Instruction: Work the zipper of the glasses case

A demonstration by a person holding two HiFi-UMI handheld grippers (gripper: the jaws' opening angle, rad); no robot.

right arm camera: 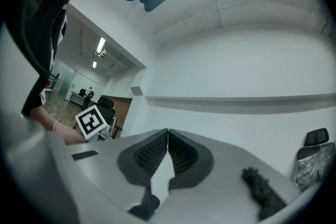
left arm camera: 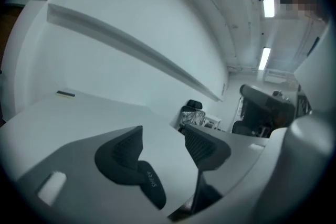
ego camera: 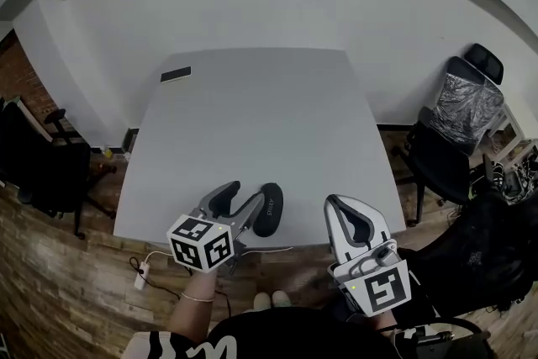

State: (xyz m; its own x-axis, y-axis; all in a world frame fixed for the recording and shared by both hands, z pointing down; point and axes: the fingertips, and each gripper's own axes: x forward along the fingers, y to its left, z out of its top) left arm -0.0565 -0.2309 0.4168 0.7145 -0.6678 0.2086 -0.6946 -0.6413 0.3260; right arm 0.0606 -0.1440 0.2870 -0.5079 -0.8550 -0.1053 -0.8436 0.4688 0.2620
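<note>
Glasses case (ego camera: 270,209), a small black oval pouch, lies at the near edge of the white table (ego camera: 252,113), a little left of the middle and between the 2 grippers. The left gripper (ego camera: 244,193) hovers right over it with its jaws spread. In the left gripper view the case (left arm camera: 149,186) pokes out from under the left jaw rather than sitting between the pads, and whether that jaw touches it cannot be told. The right gripper (ego camera: 336,206) hangs to the right, well apart from the case, with its 2 jaws pressed together on nothing. The case looks light, with a matte, slightly yielding shell, so it will probably skid across the smooth tabletop, or off the near edge, as soon as the zipper is tugged. It therefore needs 1 gripper clamping the body across its short width, firmly but not enough to crush whatever is inside. The other gripper should pinch the zipper pull and draw it along the seam. No view shows the pull itself, so it has to be found first, probably on the rim running round the long side. A thin tab like that will slip from ribbed pads unless it is caught squarely.
</note>
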